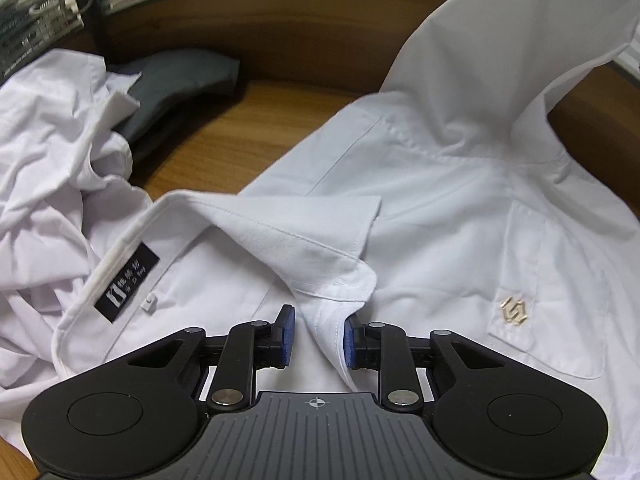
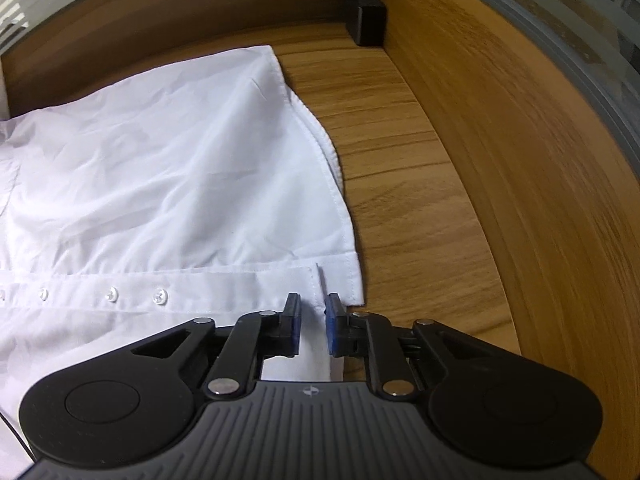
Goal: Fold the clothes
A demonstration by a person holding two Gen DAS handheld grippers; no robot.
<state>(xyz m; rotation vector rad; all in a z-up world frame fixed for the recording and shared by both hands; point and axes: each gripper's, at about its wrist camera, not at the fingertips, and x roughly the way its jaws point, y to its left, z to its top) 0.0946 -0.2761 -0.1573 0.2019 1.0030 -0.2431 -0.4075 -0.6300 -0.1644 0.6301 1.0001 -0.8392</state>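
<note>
Desk [image 2: 420, 184]: wood, walled far and right. The shirt [image 1: 440, 208] covers most of it, white, front up, collar end near the left gripper, hem end near the right one. Not flat: far right in the left view a sleeve or side panel [image 1: 500, 60] stands up off the desk, draped, so that part wants laying down or folding in, I judge. A second white garment [image 1: 48, 160] is heaped to the left, a grey one [image 1: 180, 76] behind it; probably the pile to work through or already handled, can't tell which.

Collar [image 1: 260, 232] open, black label [image 1: 128, 280] showing; chest pocket [image 1: 548, 300] with gold logo on the right.

Left gripper [image 1: 319, 332]: jaws apart, straddling the placket just below the collar; pads touch or nearly touch cloth, not clamped.

Right gripper [image 2: 313, 324]: jaws narrowly apart over the hem corner [image 2: 344, 280] by the button strip [image 2: 160, 296]; fabric lies between them, pinch not closed.

Both sit along the front placket line, which fits gripping to pull the shirt straight.
</note>
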